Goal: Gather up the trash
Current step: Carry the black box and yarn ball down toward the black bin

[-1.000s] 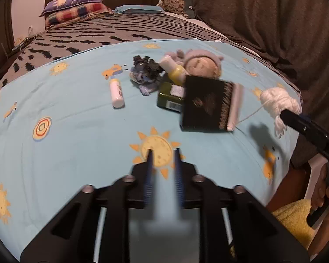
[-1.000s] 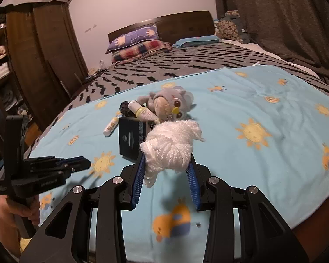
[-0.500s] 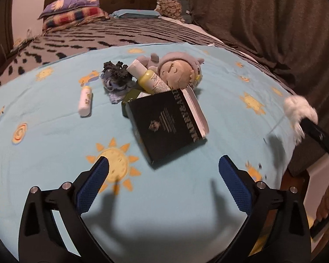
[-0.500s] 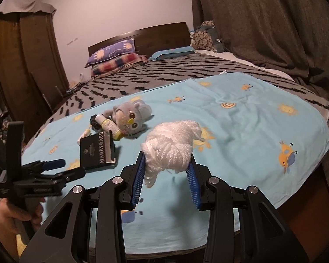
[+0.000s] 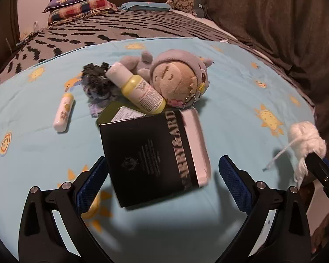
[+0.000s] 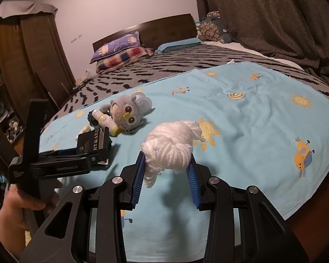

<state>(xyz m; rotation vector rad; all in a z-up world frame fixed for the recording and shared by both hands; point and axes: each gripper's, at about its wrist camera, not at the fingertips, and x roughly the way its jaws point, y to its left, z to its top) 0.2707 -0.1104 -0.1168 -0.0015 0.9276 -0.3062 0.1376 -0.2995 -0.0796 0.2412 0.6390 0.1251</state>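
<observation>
White yarn wad [image 6: 173, 144] is pinched between the pads of the right gripper [image 6: 167, 176], lifted off the blue sun-print blanket [image 6: 263, 114] and carried near its front edge; so one piece of trash looks collected, not yet dropped anywhere, and no bin shows in either view.

Black box [image 5: 155, 155], lettered along its side, lies on the blanket just in front of the plush doll [image 5: 179, 81]. The left gripper [image 5: 162, 182] has its jaws spread as wide as they go after just opening, straddling the box with a pad on each side and not pressing it: probably the next pick, grasp not made.

Still lying around the plush doll: yellow-and-white bottle [image 5: 138, 87] leaning against it, dark crumpled clump [image 5: 98, 81] just left of the bottle, olive-green box [image 5: 114, 114] half under the black box, small white tube [image 5: 63, 111] further left and apart. Which of these count as trash is a guess. Task early, most items left.
</observation>
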